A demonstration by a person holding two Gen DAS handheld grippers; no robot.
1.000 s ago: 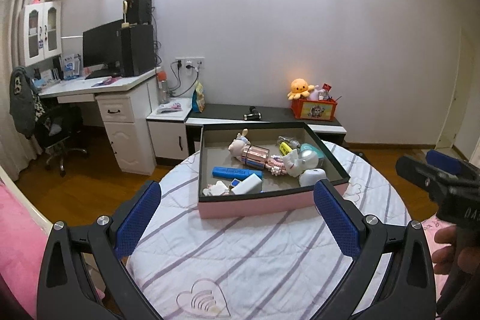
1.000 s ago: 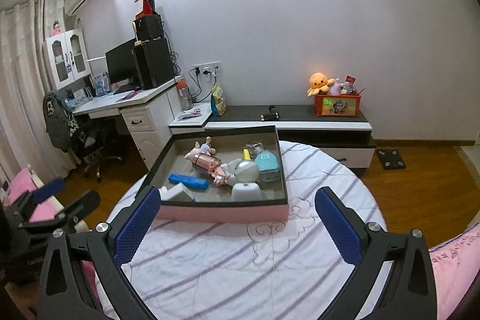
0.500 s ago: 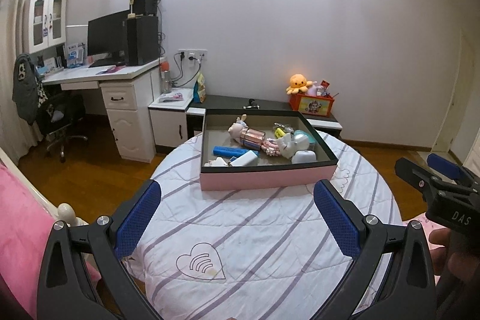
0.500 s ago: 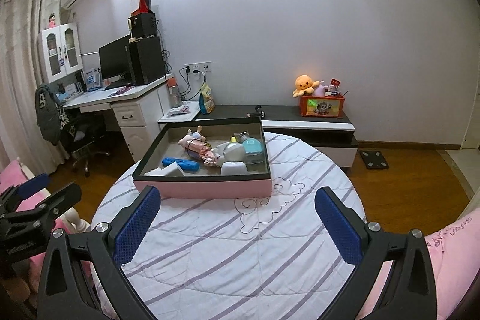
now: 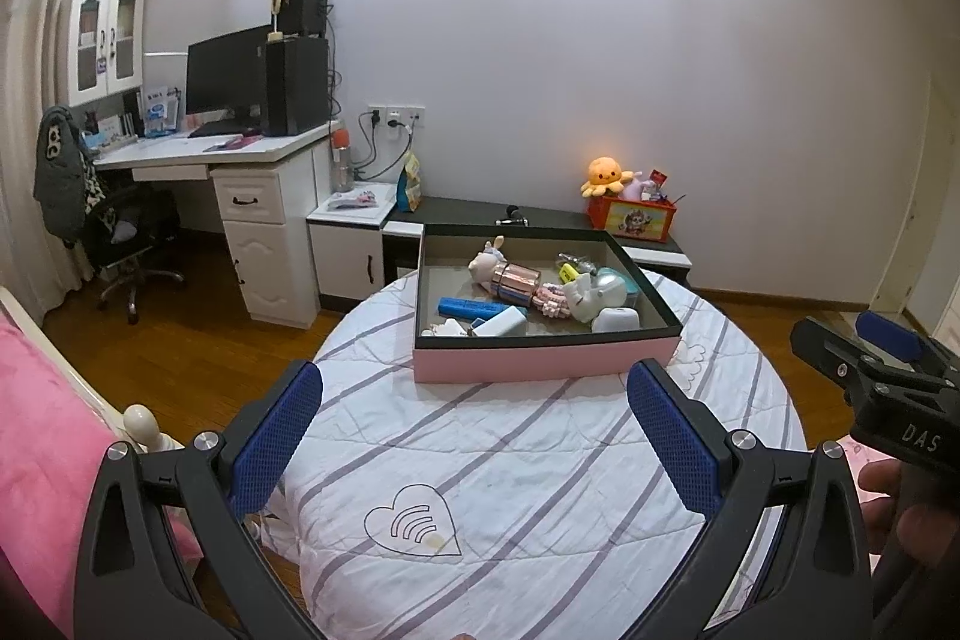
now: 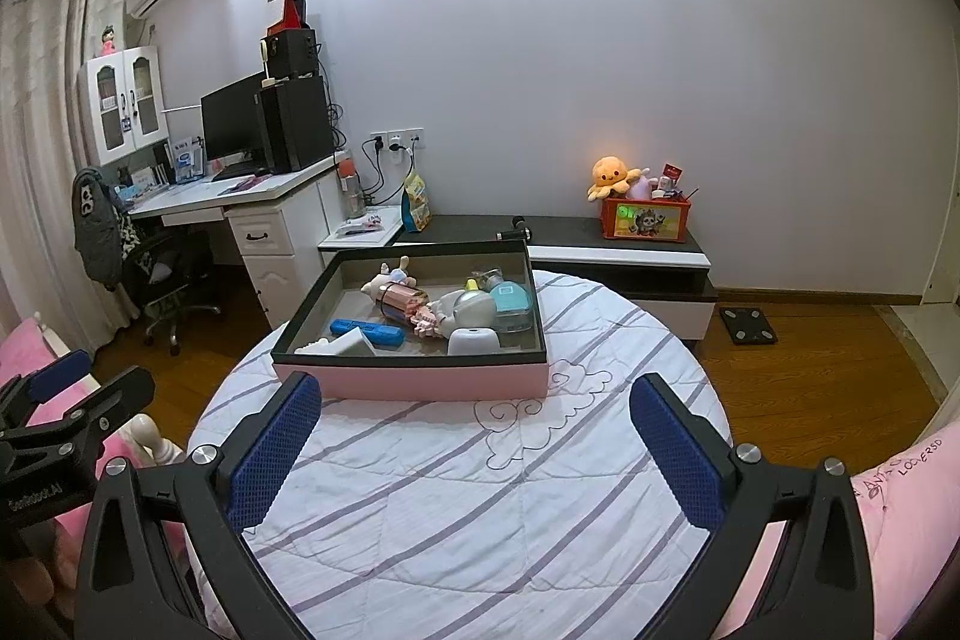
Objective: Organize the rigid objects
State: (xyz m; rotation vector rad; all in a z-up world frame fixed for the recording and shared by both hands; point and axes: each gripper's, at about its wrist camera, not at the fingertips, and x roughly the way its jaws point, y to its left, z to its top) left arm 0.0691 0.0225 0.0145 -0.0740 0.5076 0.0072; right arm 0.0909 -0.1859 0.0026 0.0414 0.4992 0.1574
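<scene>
A pink box (image 5: pixel 543 361) with a dark rim sits at the far side of a round table with a striped white cloth (image 5: pixel 510 460); it also shows in the right wrist view (image 6: pixel 414 381). Inside lie a blue case (image 5: pixel 471 307), a white block (image 5: pixel 501 325), a pink rabbit doll (image 5: pixel 510 277), a grey-white toy (image 5: pixel 591 292) and a white rounded case (image 6: pixel 474 340). My left gripper (image 5: pixel 474 442) is open and empty, well short of the box. My right gripper (image 6: pixel 474 451) is open and empty too, beside it.
A pink bed (image 5: pixel 42 430) lies at the left with a white post (image 5: pixel 141 421). Behind the table stand a low dark cabinet (image 6: pixel 600 244) with an orange toy box (image 6: pixel 645 218), a white desk (image 5: pixel 240 196) and an office chair (image 5: pixel 129 244).
Both grippers have pulled back from the box and up, so the box looks smaller and farther and more of the striped cloth shows. Both jaws stayed open.
</scene>
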